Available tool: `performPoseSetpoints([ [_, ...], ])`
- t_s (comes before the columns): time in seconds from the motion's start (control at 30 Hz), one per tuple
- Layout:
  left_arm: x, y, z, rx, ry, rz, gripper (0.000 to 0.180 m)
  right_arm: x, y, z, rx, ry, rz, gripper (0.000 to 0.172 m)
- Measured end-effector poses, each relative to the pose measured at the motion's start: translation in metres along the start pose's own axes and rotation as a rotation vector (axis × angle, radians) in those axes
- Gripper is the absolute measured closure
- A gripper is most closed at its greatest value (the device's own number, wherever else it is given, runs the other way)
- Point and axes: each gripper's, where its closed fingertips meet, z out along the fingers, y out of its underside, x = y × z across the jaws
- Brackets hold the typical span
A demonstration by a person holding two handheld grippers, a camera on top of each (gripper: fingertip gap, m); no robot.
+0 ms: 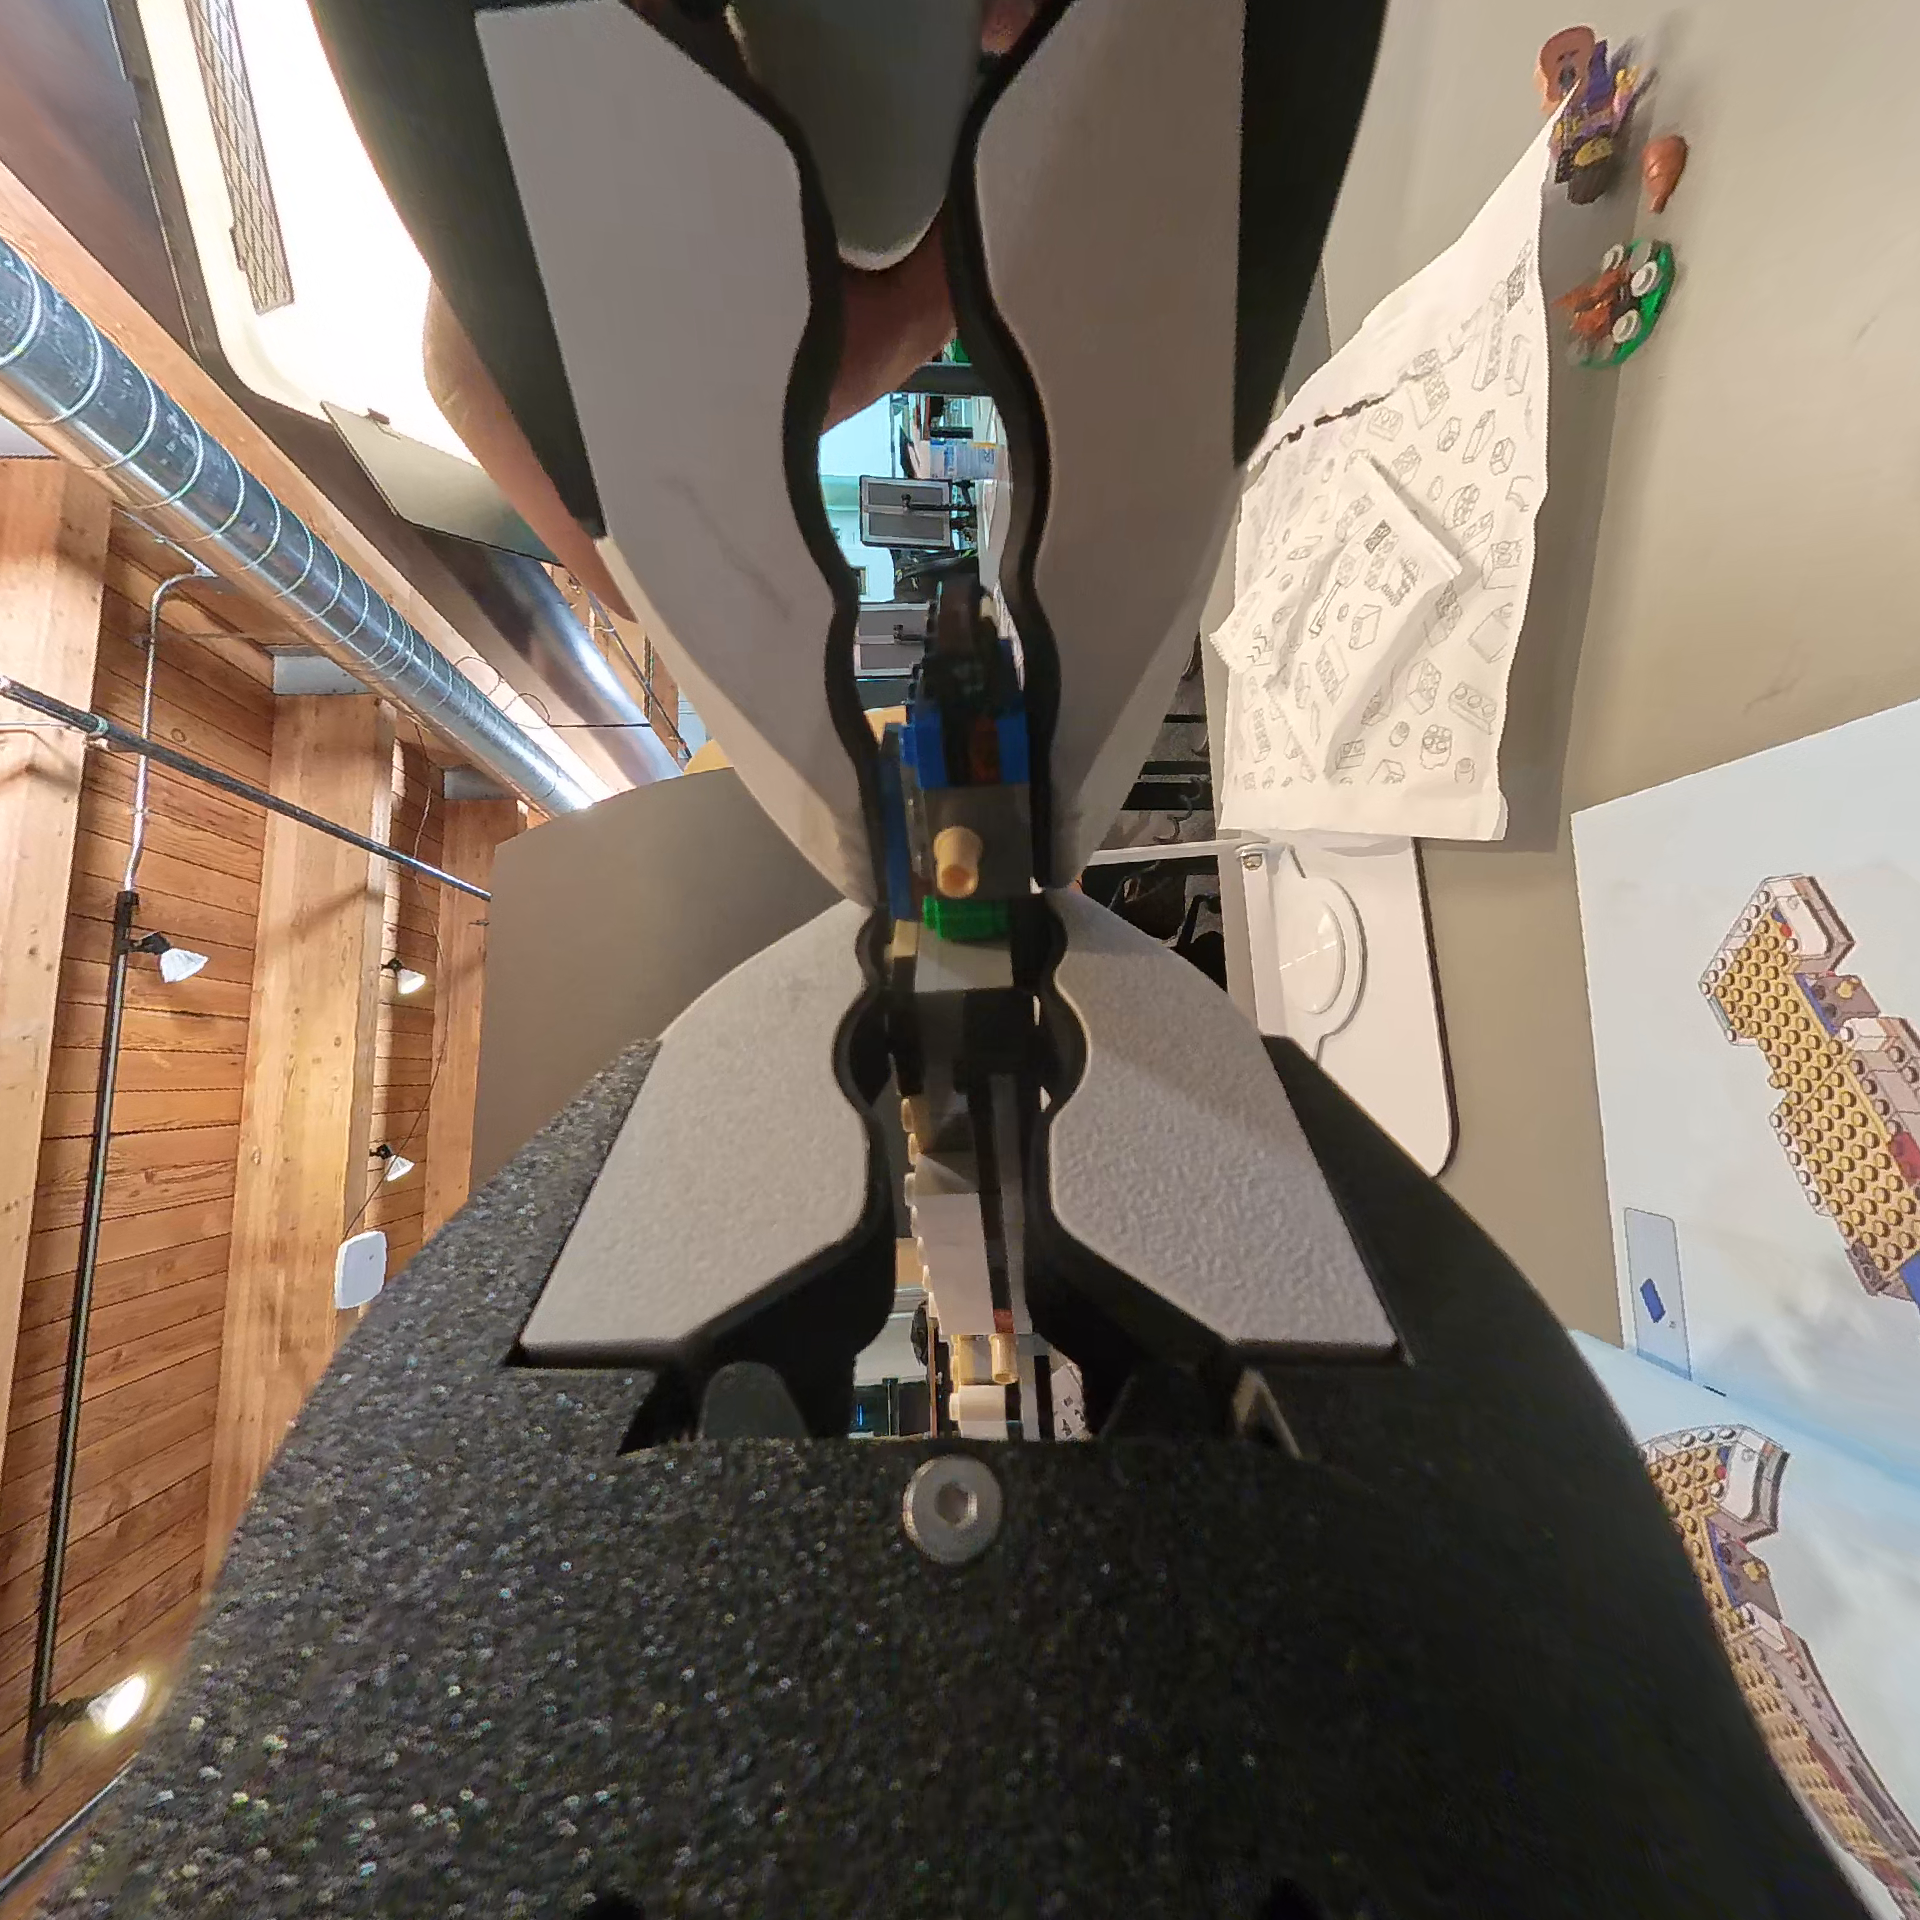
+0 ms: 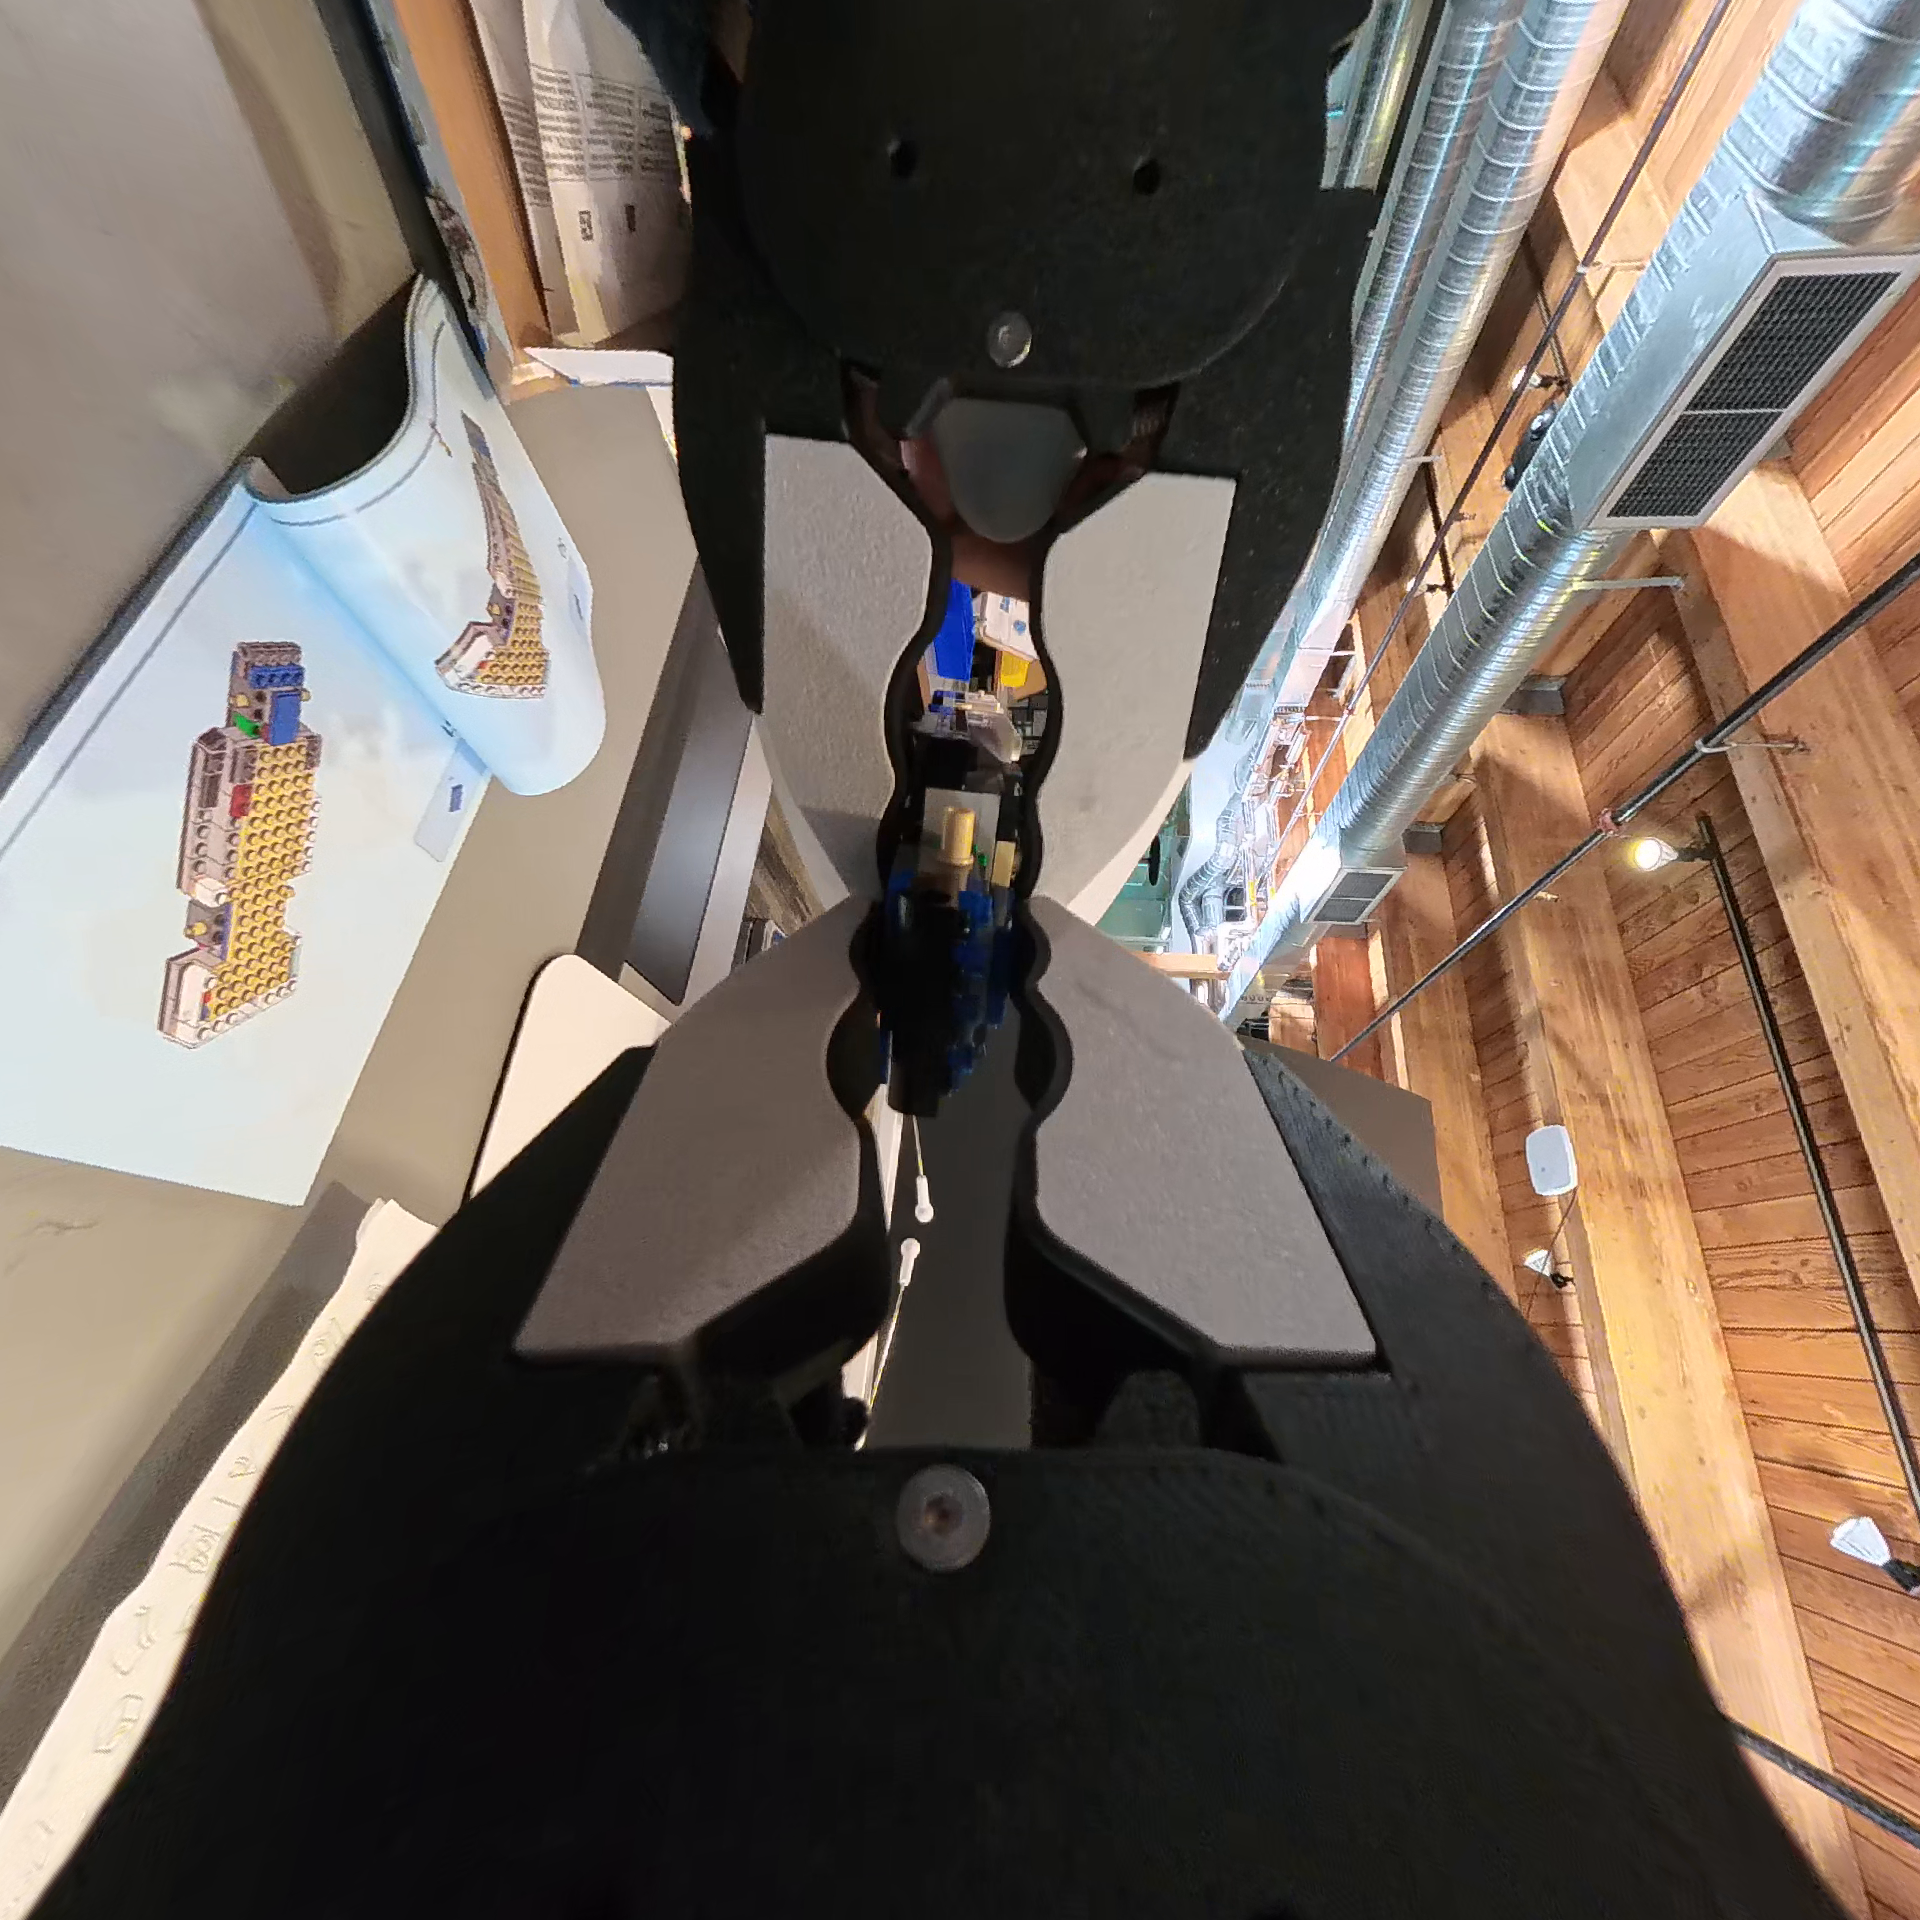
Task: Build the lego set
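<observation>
A long brick model is held in the air between my two grippers, which face each other tip to tip. My left gripper (image 1: pixel 956 940) is shut on the grey, white and black end of the model (image 1: pixel 961 1226). A green brick (image 1: pixel 966 920) sits at its fingertips. My right gripper (image 2: pixel 951 914) is shut on the blue and black end (image 2: pixel 951 987). In the left wrist view it (image 1: pixel 951 878) comes in from the top around the blue part (image 1: pixel 935 738). A grey block with a tan pin (image 1: pixel 956 857) lies between the two grips and also shows in the right wrist view (image 2: pixel 958 831).
An open instruction booklet (image 1: pixel 1766 1039) with pictures of a brick build lies on the grey table (image 1: pixel 1714 520); it also shows in the right wrist view (image 2: pixel 239 831). A white printed paper bag (image 1: pixel 1382 623), small brick builds (image 1: pixel 1590 125) and a white board (image 1: pixel 1351 987) lie nearby. Left and right tips are no more than a few centimetres apart.
</observation>
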Motion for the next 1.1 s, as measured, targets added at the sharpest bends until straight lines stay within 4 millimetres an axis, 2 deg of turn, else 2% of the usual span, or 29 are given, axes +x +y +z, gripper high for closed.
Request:
performPoseSetpoints([
  [0.33,-0.003,-0.002,0.0,0.02,-0.023,-0.023,0.157,0.002,-0.001,-0.001,0.005,-0.002,0.019,0.15],
  [0.47,-0.002,-0.007,-0.003,0.114,-0.042,-0.043,0.156,0.002,-0.007,-0.006,0.057,-0.001,0.052,0.15],
  [0.67,0.008,-0.01,-0.01,0.202,-0.069,-0.026,0.156,-0.003,-0.008,-0.017,0.094,-0.056,0.093,0.137],
  [0.9,0.009,-0.032,-0.025,0.345,-0.102,-0.017,0.154,-0.011,-0.014,-0.021,0.124,-0.103,0.115,0.135],
  [1.1,0.003,-0.036,-0.029,0.359,-0.137,-0.016,0.153,-0.01,-0.024,-0.024,0.161,-0.086,0.099,0.14],
])
